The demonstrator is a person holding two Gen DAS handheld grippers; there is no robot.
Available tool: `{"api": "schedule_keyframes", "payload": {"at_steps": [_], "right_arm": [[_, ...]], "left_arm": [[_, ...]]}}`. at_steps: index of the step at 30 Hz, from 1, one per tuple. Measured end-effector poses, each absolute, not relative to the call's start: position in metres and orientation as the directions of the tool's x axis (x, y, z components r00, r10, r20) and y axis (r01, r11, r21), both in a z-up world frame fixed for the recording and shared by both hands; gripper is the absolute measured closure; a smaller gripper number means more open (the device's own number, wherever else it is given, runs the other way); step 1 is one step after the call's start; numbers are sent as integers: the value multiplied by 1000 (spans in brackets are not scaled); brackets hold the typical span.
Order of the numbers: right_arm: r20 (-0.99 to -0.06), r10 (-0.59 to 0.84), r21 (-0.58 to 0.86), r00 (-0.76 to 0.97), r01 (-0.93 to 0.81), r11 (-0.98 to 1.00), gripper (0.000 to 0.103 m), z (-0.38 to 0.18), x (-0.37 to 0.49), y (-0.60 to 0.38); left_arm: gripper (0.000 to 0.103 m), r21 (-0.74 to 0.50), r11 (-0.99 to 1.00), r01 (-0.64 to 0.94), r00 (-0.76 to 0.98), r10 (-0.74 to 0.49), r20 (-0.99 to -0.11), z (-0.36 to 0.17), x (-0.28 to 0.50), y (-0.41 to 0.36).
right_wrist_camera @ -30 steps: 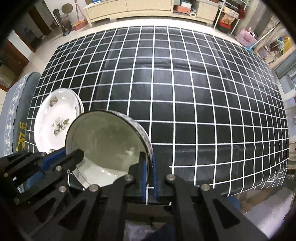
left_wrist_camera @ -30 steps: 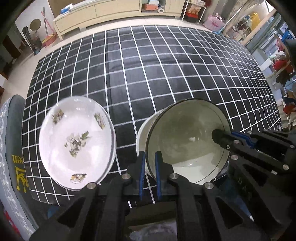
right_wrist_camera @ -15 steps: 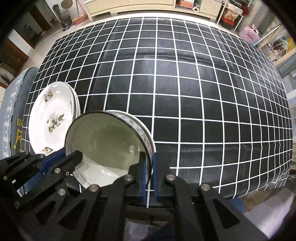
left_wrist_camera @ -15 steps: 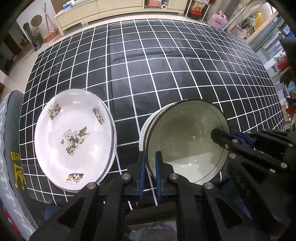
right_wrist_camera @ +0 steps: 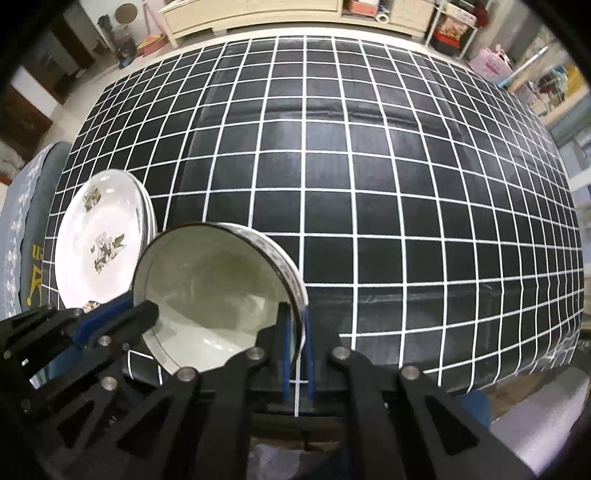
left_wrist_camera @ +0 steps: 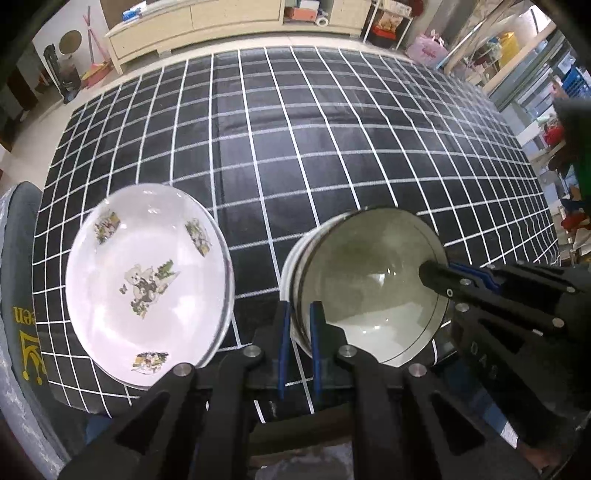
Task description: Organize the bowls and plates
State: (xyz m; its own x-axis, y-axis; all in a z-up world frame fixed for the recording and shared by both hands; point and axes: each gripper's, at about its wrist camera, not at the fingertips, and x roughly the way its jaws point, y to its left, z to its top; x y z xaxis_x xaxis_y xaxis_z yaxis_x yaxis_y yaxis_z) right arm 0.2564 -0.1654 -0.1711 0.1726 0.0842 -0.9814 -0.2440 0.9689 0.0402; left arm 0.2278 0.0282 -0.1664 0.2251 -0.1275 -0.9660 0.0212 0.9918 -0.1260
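A white bowl [left_wrist_camera: 369, 288] with a thin dark rim and a patterned outer wall [right_wrist_camera: 284, 266] is held near the front edge of the black checked table [left_wrist_camera: 295, 147]. My left gripper [left_wrist_camera: 299, 306] is shut on its left rim. My right gripper [right_wrist_camera: 297, 314] is shut on the opposite rim, and its fingers [left_wrist_camera: 443, 277] reach in from the right in the left wrist view. Whether the bowl rests on the cloth I cannot tell. To its left lies a white plate with a bear picture [left_wrist_camera: 147, 284], which tops a small stack [right_wrist_camera: 99, 251].
A grey cushioned chair [left_wrist_camera: 18, 295] stands against the table's left side. The checked cloth [right_wrist_camera: 369, 184] stretches far back and right of the dishes. A pale low cabinet [left_wrist_camera: 221, 18] and shelves with clutter stand on the floor beyond the table.
Both grippers keep their grip on the bowl's rim. The bowl and the plate stack sit almost where they were; only the view has wobbled a little.
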Motion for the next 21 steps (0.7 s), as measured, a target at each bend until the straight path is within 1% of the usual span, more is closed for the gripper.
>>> {"api": "schedule_keyframes", "payload": {"at_steps": [1,2,3,4,5,7,9,10,13,15,21], "right_arm": [[-979,91,44,184,-247,968,92,-167,255,-165],[-977,93,44,190,-248,968,92,-165,255,-165],[-975,98,46,200,-247,968,90,-161,255,-167],[-973,105,54,206,-243,969,84,-158,255,-169],[-971,116,65,207,-239,969,79,-157,255,-171],[-967,152,105,206,-223,969,53,-154,256,-176],[-960,181,140,213,-193,971,42,-152,256,-183],[-958,192,155,214,-179,971,39,-152,256,-186],[-951,234,211,201,-131,969,37,-157,255,-193],[-948,260,245,181,-104,964,37,-166,257,-195],[-955,264,255,134,-81,963,37,-189,261,-185]], "left_arm": [[92,-130,991,22,233,-131,-964,-164,228,29],[85,-136,990,24,242,-138,-960,-161,227,30],[81,-143,989,25,252,-145,-957,-158,227,31],[75,-155,987,30,264,-157,-952,-155,226,33],[71,-166,986,34,272,-169,-947,-153,226,35],[67,-193,980,39,285,-196,-938,-149,225,42],[64,-219,975,42,287,-221,-932,-148,225,48],[61,-244,969,40,289,-245,-926,-149,225,53],[56,-309,950,38,285,-307,-908,-155,225,64],[56,-329,944,35,278,-326,-904,-162,226,69],[56,-361,932,33,232,-359,-904,-192,229,65]]}}
